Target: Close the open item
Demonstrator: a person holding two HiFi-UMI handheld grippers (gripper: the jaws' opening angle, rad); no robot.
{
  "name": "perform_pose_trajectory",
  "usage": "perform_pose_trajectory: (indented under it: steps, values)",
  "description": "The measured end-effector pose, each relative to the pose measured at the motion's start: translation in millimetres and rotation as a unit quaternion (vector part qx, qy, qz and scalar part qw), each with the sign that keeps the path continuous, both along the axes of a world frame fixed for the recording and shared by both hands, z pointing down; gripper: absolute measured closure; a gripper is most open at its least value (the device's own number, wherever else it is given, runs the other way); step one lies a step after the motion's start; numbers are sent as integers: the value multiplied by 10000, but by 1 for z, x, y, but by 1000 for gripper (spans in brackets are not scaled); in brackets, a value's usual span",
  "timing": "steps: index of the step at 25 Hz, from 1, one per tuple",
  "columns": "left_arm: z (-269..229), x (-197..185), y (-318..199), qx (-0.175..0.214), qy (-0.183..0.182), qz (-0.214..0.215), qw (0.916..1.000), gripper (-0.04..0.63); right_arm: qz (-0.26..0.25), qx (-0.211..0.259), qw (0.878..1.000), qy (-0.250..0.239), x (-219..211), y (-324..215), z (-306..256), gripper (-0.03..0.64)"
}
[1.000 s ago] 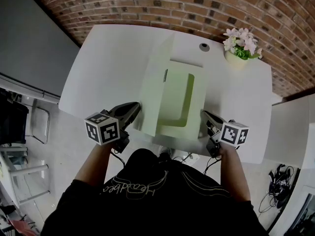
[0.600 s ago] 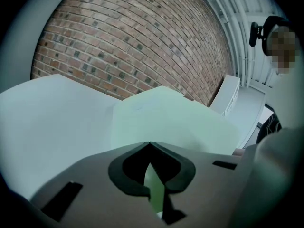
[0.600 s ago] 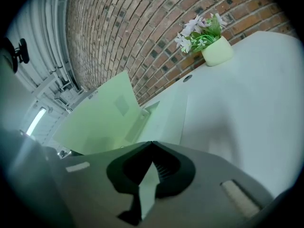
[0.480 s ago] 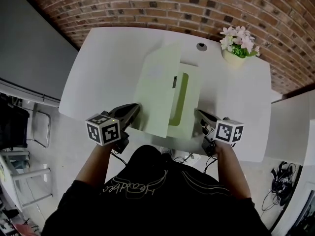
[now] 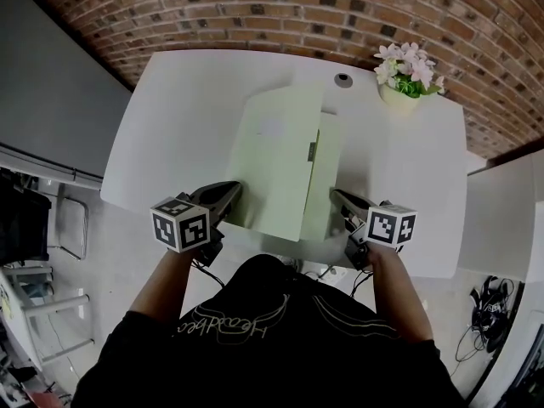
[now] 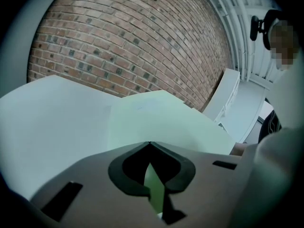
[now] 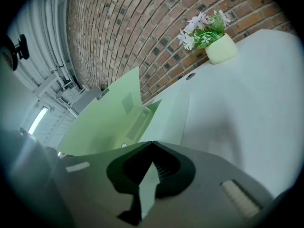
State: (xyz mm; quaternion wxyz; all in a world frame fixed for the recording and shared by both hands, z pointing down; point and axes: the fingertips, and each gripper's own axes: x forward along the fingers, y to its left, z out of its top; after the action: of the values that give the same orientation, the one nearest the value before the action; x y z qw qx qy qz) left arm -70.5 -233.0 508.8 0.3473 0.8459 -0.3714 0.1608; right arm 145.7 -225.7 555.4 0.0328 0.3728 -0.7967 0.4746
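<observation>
The left gripper [image 5: 228, 195] is pinching the near edge of the pale green folder's [image 5: 276, 168] raised front cover, its jaws pressing together on the sheet. The right gripper [image 5: 342, 201] is clamping the near edge of the folder's back half in the same way. The folder is lying mid-way across the white table [image 5: 187, 100], its cover tilting over the back half with a narrow wedge showing between them. Farther back, a cable grommet [image 5: 342, 80] is sitting in the tabletop, and a potted flower [image 5: 399, 92] is standing by the brick wall [image 5: 255, 7].
</observation>
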Motion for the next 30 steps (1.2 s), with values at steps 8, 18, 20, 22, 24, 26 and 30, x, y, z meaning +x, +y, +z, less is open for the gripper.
perform_pose_trajectory:
  steps: [8,18,20,22,24,26,30]
  values:
    - [6,9,-3,-31,-310,181,9994,593,-22,19,10000,-33,-5,-1,0,611]
    - [9,12,-12,-16,-526,326,9981,592,-60,56,10000,-11,-5,-4,0,611]
    - [9,13,-13,-28,-536,327,9980,592,-73,69,9999,33,-4,-4,0,611]
    - [10,14,-13,-54,-545,346,9979,592,-106,44,9999,-14,-6,-4,0,611]
    - [12,16,-13,-66,-589,396,9975,592,-124,26,9999,-47,-7,-3,1,611]
    - [13,17,-13,-38,-683,470,9965,593,-100,56,9999,5,-5,-4,2,611]
    - [16,21,-15,-14,-830,624,9946,593,-114,55,9999,-78,-8,-4,1,611]
